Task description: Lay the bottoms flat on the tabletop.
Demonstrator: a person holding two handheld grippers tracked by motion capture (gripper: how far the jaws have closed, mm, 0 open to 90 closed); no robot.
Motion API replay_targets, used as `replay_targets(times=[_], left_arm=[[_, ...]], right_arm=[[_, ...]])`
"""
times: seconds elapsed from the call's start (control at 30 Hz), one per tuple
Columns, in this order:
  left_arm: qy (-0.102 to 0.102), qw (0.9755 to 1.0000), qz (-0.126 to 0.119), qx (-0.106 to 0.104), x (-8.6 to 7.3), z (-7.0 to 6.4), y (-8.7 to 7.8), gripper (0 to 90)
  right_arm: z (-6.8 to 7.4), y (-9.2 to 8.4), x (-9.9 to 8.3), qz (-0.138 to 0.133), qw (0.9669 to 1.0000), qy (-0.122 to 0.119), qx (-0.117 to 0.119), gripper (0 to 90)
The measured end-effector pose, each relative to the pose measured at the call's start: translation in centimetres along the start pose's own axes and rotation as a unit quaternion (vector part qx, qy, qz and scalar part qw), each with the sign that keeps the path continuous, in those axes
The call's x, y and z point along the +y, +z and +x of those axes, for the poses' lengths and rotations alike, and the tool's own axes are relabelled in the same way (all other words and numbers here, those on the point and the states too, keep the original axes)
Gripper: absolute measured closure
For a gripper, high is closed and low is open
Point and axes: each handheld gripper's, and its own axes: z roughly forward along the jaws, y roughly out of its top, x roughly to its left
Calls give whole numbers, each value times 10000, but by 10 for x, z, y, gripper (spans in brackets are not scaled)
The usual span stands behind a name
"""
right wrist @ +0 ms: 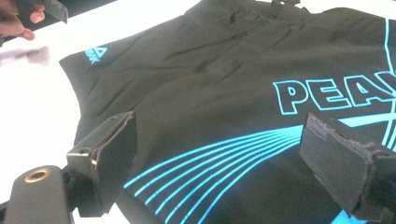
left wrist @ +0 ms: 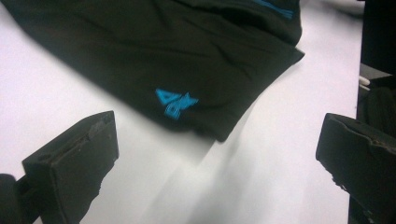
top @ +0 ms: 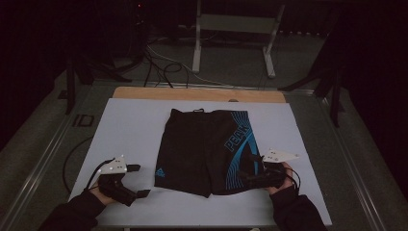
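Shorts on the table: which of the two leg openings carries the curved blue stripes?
The leg of the shorts beside the right gripper; the other leg, near the left gripper, bears a small blue logo.

My high view looks forward and down over the whole table (top: pixel 125 120). My left gripper view skims low and close toward the shorts (left wrist: pixel 187 56); my right gripper view does too, sharing their small logo (right wrist: pixel 95 53).

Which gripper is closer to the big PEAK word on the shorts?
The right gripper. It sits over the hem of the shorts, just below the PEAK word. The left gripper is off the shorts, on the white table.
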Motion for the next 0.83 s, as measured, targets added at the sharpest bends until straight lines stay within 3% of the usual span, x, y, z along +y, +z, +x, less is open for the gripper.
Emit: replay_targets(times=[0.17, 0.3, 0.47, 0.83], left_arm=[[-79, 9999, 112, 56, -9, 2, -7, 0], [-225, 9994, -75, 267, -13, 7, -16, 0], [-363, 9982, -153, 456, -18, 8, -18, 0], [-314, 9985, -300, 337, -16, 5, -16, 0]], right_arm=[[0, -8, -9, 20, 10000, -55, 21, 117], [0, -14, -17, -2, 9998, -147, -105, 117], [-2, -17, -22, 0, 9999, -54, -97, 110], [-2, -12, -23, 21, 9999, -99, -5, 109]])
